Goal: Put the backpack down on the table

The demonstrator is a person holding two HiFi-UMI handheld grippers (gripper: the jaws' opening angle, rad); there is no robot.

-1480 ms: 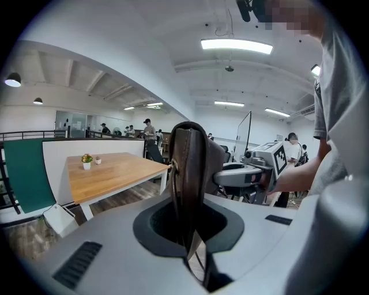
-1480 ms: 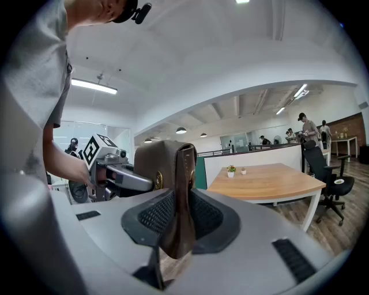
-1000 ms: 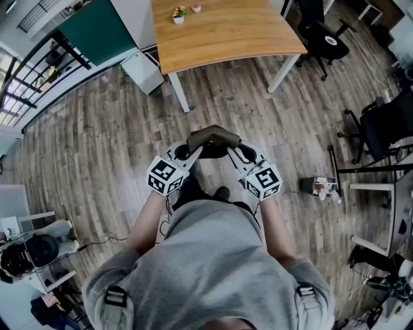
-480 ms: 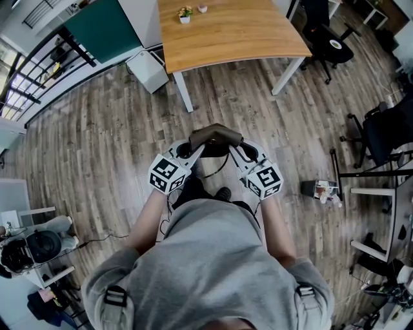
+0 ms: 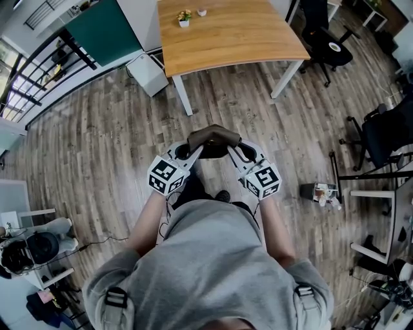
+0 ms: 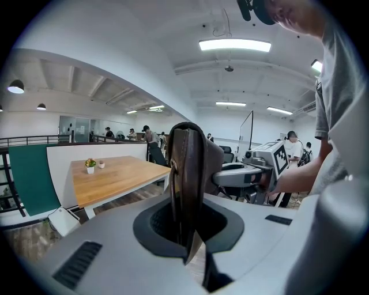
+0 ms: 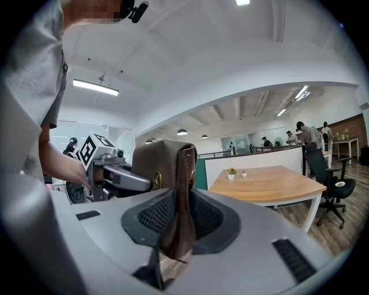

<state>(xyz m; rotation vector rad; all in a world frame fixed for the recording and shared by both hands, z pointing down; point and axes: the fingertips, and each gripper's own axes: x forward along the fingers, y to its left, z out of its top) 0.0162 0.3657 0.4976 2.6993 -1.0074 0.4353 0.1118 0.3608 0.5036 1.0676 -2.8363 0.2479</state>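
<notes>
We stand on the wooden floor (image 5: 97,148) with both forearms stretched forward and angled inward, so the left gripper (image 5: 193,153) and the right gripper (image 5: 233,152) converge in front of our body. Each gripper is clamped on the brown backpack (image 5: 213,137): the left pinches a thin leather edge and the right grips a thicker fold, so the bag is held up between them above the floor. The wooden table (image 5: 245,35), with a small potted plant (image 5: 184,16) near its far edge, stands well apart ahead of us.
</notes>
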